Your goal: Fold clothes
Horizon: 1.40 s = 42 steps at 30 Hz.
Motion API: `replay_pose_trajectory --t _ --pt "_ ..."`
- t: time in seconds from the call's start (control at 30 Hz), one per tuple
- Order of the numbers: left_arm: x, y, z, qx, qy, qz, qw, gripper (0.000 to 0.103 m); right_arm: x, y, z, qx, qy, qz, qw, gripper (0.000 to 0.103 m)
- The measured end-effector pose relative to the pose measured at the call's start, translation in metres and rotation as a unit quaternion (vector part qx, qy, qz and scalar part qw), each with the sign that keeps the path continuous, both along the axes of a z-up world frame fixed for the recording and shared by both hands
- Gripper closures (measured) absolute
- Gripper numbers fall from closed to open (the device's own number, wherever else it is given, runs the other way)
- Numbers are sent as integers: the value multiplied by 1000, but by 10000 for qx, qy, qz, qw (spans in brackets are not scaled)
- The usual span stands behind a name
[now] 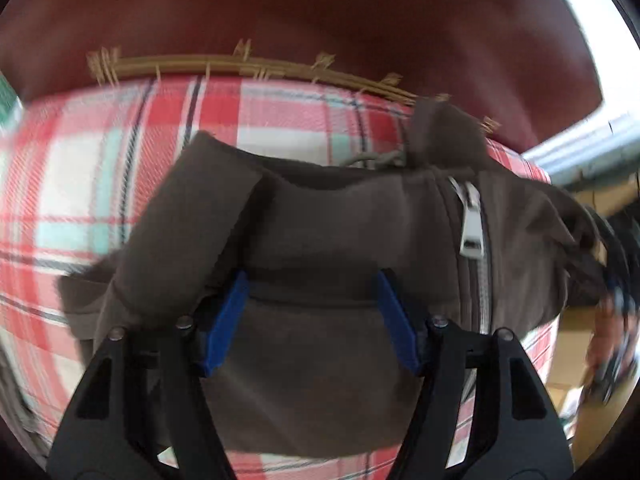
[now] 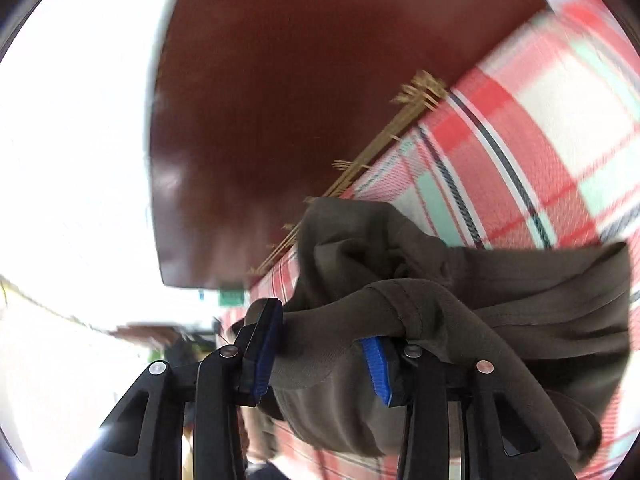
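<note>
A brown zip-up garment point(image 1: 320, 216) with a silver zipper pull point(image 1: 472, 224) lies bunched on a red, white and teal plaid cloth point(image 1: 80, 184). My left gripper point(image 1: 312, 292) is open, its blue pads point(image 1: 228, 320) spread with the brown fabric lying between and over them. In the right wrist view the same garment point(image 2: 500, 288) drapes over my right gripper point(image 2: 320, 340). That gripper is open, with a fold of fabric between its blue pads point(image 2: 262, 356).
The plaid cloth point(image 2: 540, 140) covers a surface with a straw mat edge point(image 1: 240, 66) showing at its far side. Behind it is a dark red-brown board point(image 1: 320, 8). A metal rail point(image 1: 592, 152) stands at the right. Bright white glare fills the left of the right wrist view.
</note>
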<state>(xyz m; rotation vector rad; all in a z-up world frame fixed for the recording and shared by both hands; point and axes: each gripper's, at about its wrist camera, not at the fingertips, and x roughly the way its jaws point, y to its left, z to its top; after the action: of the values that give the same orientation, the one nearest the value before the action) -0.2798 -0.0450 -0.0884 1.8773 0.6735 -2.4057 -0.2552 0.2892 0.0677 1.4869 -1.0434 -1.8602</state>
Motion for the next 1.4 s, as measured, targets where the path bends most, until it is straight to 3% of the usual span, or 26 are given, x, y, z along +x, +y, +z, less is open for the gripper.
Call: replay_pose_trajectory --t 0.1,0.2,0.27,0.33,0.43,0.53,0.63,0.7,0.83,0.9,0.93,0.97,1.07,1.2,1.3,1.4 --pt "-7 -8 -6 58 -128 154 9998 35 10 2 27 235 439 -6 9988 61" --pt "-7 -5 -9 -22 -158 114 9998 35 23 5 52 371 1127 -358 9923 56" --pt "-9 -3 -11 -82 -171 114 9998 35 32 -2 62 209 1492 -313 9881 56" --pt "-11 -4 -13 -108 -175 128 9997 35 39 -24 65 391 1703 155 9845 56" --pt "-10 -6 -12 -104 -131 157 9997 35 32 -67 46 1234 1704 856 9739 56" --pt "3 -13 2 -359 33 316 9989 35 6 -81 18 1974 1795 768 9607 57" --pt "17 -24 8 -421 79 511 9978 35 -20 -70 -28 2342 1190 552 9633 57" --pt "26 -29 12 -410 110 604 9973 35 -24 -63 -51 2296 929 458 9678 57" --pt "42 -20 32 -361 397 529 9972 35 -15 -51 -40 1994 874 233 9757 57" --pt "50 -7 46 -274 661 345 9968 35 5 -36 -23 1257 933 120 9876 56" --pt "51 1 50 -239 751 227 9966 35 18 -26 -14 817 985 100 9917 46" --pt "50 10 51 -221 801 97 9965 35 32 -17 -4 374 1035 79 9939 36" --pt "46 34 40 -223 687 -257 9971 35 86 0 -2 -444 956 362 9938 30" --pt "38 49 11 -436 406 -377 9975 32 139 11 -30 -382 366 181 9984 26" --pt "33 48 -1 -451 254 -317 9982 23 151 22 -71 -233 -202 -463 9985 26" --pt "32 45 -4 -413 158 -314 9985 22 152 32 -103 -180 -514 -1213 9911 23"
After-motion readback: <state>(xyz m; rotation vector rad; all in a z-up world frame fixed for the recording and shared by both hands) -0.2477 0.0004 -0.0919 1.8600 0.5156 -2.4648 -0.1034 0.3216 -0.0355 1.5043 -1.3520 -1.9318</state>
